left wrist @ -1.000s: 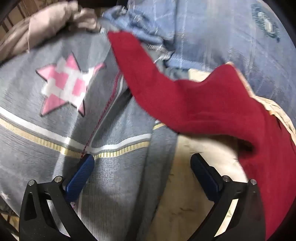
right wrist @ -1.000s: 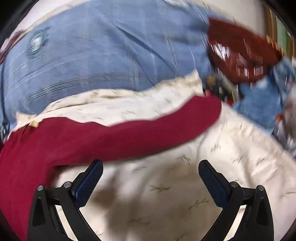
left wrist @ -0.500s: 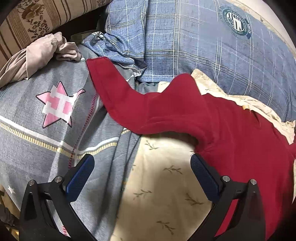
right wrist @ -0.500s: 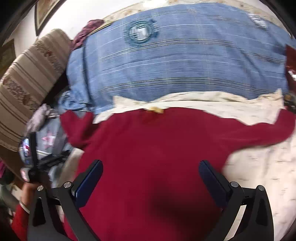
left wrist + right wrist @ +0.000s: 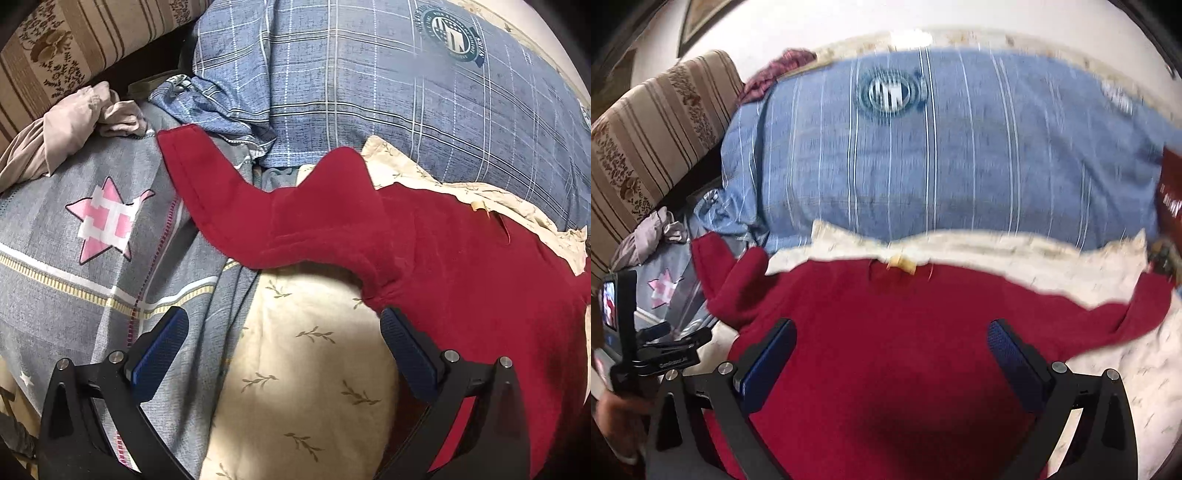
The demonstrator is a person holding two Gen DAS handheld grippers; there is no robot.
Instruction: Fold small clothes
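A small dark red long-sleeved top lies spread flat on a cream leaf-print sheet, its neck tag toward the blue quilt. Its left sleeve stretches out over the grey star-print cover. My left gripper is open and empty, hovering over the cream sheet just below the sleeve and armpit. My right gripper is open and empty, hovering over the middle of the top's body. The left gripper also shows in the right wrist view, at the far left.
A blue checked quilt with a round badge lies behind the top. A grey cover with a pink star lies left. A beige crumpled garment and a striped floral cushion sit far left. A red patterned item is at right.
Both grippers have pulled back and up from the sleeves. The right view swung from the right sleeve to the centre of the top. Both jaws stayed open.
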